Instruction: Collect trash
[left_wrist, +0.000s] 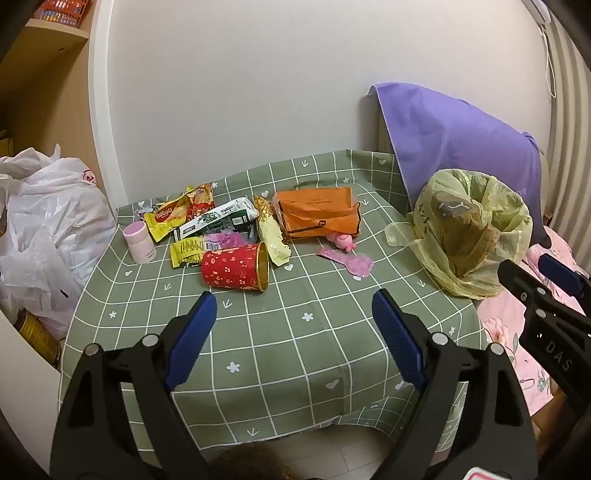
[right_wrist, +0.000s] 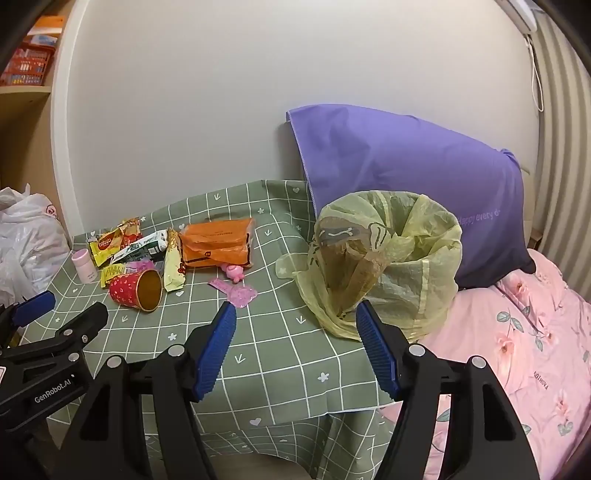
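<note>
Trash is heaped on the far left of the green checked bench: wrappers, an orange packet and a red cup lying on its side. A yellow bin bag is seen at the right edge. Both the left hand-held gripper and the right hand-held gripper are held wide open near the viewer, with nothing gripped.

Both views are evenly lit by soft indoor light; no glare is seen. Faint shadows are cast beneath the red paper cup ahead. Strong fisheye bending and dark vignetting are shown at the edges. Focus is kept fairly sharp.
</note>
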